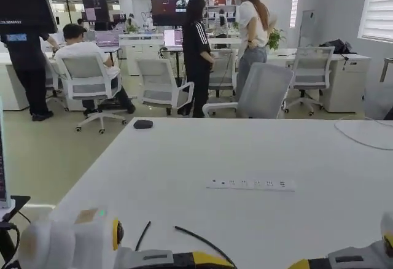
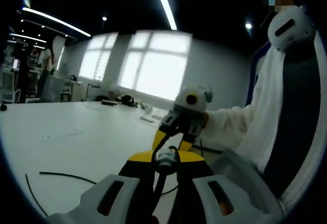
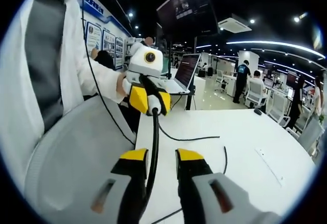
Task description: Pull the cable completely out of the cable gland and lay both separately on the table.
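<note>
— Can any lettering be read?
— None can be made out. Print is carried by the blue wall posters (image 3: 103,39), and a pale line by the dark screen (image 1: 24,2), but both are too blurred to be read.

White table (image 1: 184,158), broad, bare across most of its top.
- Socket strip (image 1: 250,185), white, flat, mid-table.
- Small black object (image 1: 143,124), far left edge; possibly a mouse.
- Thin white cord (image 1: 359,139), looped, far right.

Beyond the table:
- Grey swivel chair (image 1: 265,91), at the far edge.
- White-framed chair (image 1: 163,85), further back.
- Two standing people (image 1: 196,54), side by side.
- Seated person (image 1: 83,51), far left.
- Potted plant (image 1: 274,37).
- Wall screen (image 1: 172,10).
- Window blinds (image 1: 376,8), far right.

Right gripper view:
- Open laptop (image 3: 186,73).
- Large dark screen (image 3: 186,12), overhead.
- Wall posters (image 3: 104,39).
</note>
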### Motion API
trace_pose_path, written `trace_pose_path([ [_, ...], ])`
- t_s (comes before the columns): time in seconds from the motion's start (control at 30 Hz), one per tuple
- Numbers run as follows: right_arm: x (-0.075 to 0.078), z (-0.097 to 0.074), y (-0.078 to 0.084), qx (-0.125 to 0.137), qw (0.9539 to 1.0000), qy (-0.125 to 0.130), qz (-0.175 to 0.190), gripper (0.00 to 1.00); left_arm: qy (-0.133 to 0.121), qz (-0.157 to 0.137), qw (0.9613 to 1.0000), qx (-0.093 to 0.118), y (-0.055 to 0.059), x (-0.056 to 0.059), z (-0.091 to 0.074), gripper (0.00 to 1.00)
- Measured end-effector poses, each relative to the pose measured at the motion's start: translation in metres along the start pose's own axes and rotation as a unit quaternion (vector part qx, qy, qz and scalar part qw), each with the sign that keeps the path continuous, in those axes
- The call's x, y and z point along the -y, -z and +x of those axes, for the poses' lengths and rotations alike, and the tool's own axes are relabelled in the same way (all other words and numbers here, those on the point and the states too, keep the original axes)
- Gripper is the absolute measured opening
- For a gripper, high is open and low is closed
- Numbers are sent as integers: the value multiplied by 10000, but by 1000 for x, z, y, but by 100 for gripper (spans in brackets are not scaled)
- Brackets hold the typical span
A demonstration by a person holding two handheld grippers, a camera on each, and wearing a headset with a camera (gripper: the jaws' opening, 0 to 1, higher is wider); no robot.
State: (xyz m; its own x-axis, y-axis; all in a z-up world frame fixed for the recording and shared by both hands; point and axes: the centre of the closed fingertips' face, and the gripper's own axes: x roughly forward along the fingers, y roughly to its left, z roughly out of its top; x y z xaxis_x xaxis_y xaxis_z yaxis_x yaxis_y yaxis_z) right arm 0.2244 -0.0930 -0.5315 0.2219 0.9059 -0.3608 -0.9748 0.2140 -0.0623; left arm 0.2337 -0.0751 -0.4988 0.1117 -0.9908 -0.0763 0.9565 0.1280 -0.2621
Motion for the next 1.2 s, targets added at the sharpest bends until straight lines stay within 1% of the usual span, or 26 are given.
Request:
trace_pose_path([
  [0.03, -4, 4, -5, 44, 9999, -92, -48, 21, 21, 11, 10000, -45, 1, 1, 2, 16],
  [0.13, -7, 13, -10, -13, 9996, -171, -234, 16, 54, -22, 10000, -45, 0, 0, 4, 16],
  [0.17, -8, 15, -8, -67, 9994, -215, -258, 13, 58, -26, 10000, -47, -1, 0, 5, 16],
  [0.2, -9, 17, -6, -157, 9990, -258, -315, 6, 55, -24, 10000, -47, -3, -1, 5, 16],
  [0.23, -6, 17, -5, -218, 9991, -164, -314, 5, 80, -24, 9999, -72, -4, 0, 5, 16],
  [0.27, -4, 17, -6, -210, 9990, -110, -377, 4, 40, 24, 9999, -102, -4, -1, 5, 16],
  [0.3, -3, 16, -7, -206, 9991, -108, -362, 3, 57, 17, 9999, -109, -4, 0, 5, 16],
  [0.37, -1, 14, -10, -161, 9993, -86, -320, 2, 59, 27, 9999, -95, -6, 0, 4, 16],
  [0.43, 0, 13, -12, -142, 9992, -48, -378, 2, 50, 26, 10000, -51, -9, 1, 4, 16],
  [0.6, 4, 11, -13, -156, 9989, -18, -443, 2, 36, 49, 10000, -14, -11, 0, 6, 16],
  [0.77, 4, 10, -14, -159, 9987, -27, -482, 2, 30, 48, 10000, 29, -13, 1, 6, 16],
  [0.93, 3, 11, -10, -244, 9981, -40, -563, 2, 13, 54, 10000, -2, -11, 1, 6, 16],
  [1.1, 2, 8, -9, -211, 9982, -1, -556, 2, -5, 92, 10000, 15, -11, 4, 8, 16],
  [1.2, 3, 4, -3, -290, 9978, 53, -593, 2, -19, 84, 10000, 24, -11, 4, 9, 16],
])
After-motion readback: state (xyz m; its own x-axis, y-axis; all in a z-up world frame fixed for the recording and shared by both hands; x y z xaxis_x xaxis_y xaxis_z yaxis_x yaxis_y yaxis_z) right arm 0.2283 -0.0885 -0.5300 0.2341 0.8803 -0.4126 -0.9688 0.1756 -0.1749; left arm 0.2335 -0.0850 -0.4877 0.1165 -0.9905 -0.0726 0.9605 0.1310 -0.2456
